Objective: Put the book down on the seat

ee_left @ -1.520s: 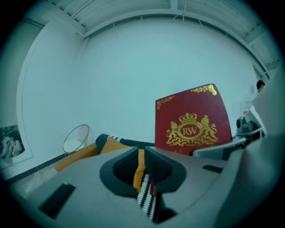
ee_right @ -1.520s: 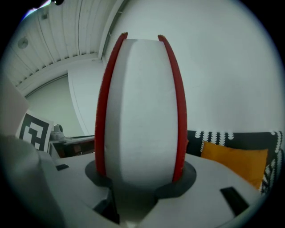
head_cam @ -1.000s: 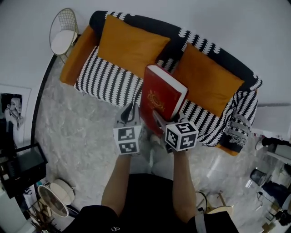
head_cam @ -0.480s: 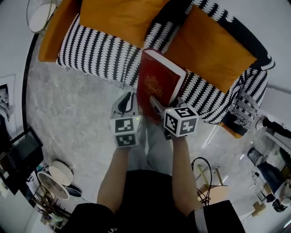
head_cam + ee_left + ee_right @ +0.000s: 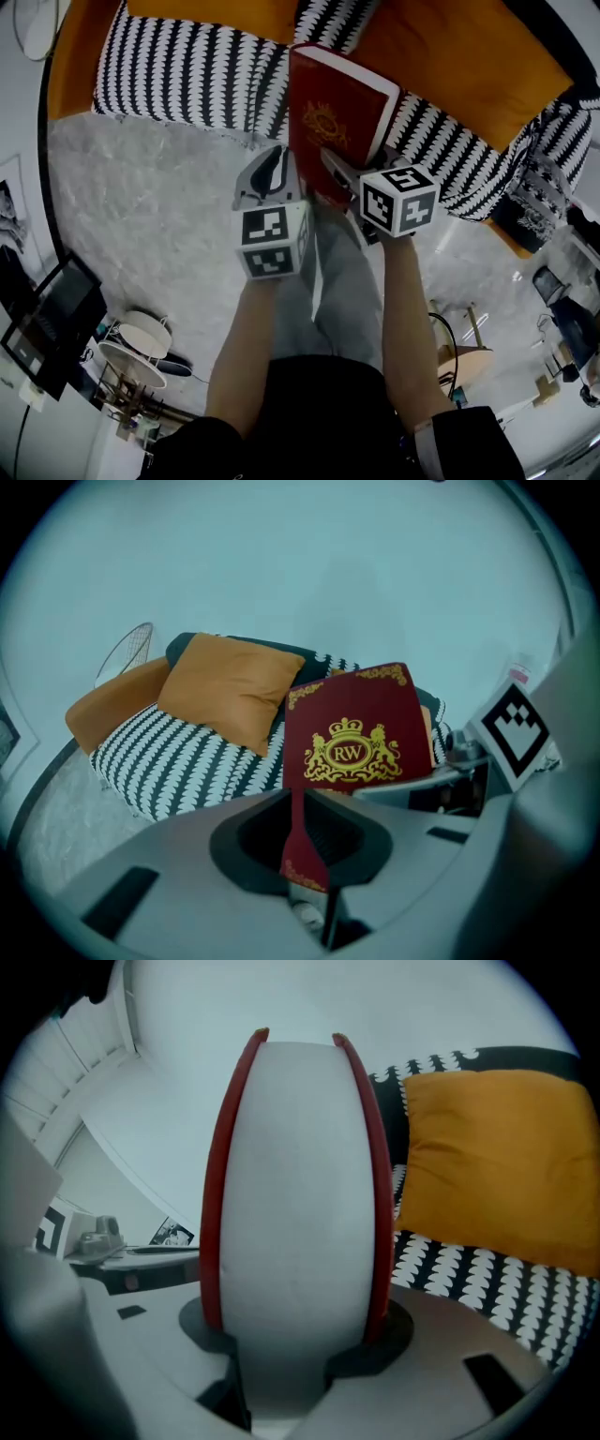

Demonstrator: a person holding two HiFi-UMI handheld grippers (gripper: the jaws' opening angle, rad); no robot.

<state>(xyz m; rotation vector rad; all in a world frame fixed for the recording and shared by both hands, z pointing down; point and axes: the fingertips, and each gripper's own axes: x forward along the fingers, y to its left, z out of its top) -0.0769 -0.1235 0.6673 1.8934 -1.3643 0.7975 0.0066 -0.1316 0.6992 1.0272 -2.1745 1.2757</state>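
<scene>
A thick red book (image 5: 333, 117) with a gold crest stands upright in the air over the front edge of the sofa's black-and-white seat (image 5: 187, 75). My right gripper (image 5: 345, 171) is shut on the book's lower end, its jaws spanning the whole page block (image 5: 295, 1194) between both red covers. My left gripper (image 5: 281, 176) is beside it on the left, shut on the front cover's lower corner (image 5: 302, 850). In the left gripper view the crest (image 5: 349, 752) faces the camera, and the right gripper's marker cube (image 5: 514, 731) shows at the right.
Orange cushions (image 5: 459, 66) lean on the sofa back; another shows in the right gripper view (image 5: 497, 1157). A patterned throw (image 5: 534, 211) hangs off the sofa's right end. Grey marble floor (image 5: 141, 216) lies in front, with a fan and clutter (image 5: 131, 352) lower left and a wooden stool (image 5: 464, 347) right.
The sofa has slid up and grown in the head view as I stepped closer. Both grippers carried the book forward over the seat's front edge. Grips unchanged.
</scene>
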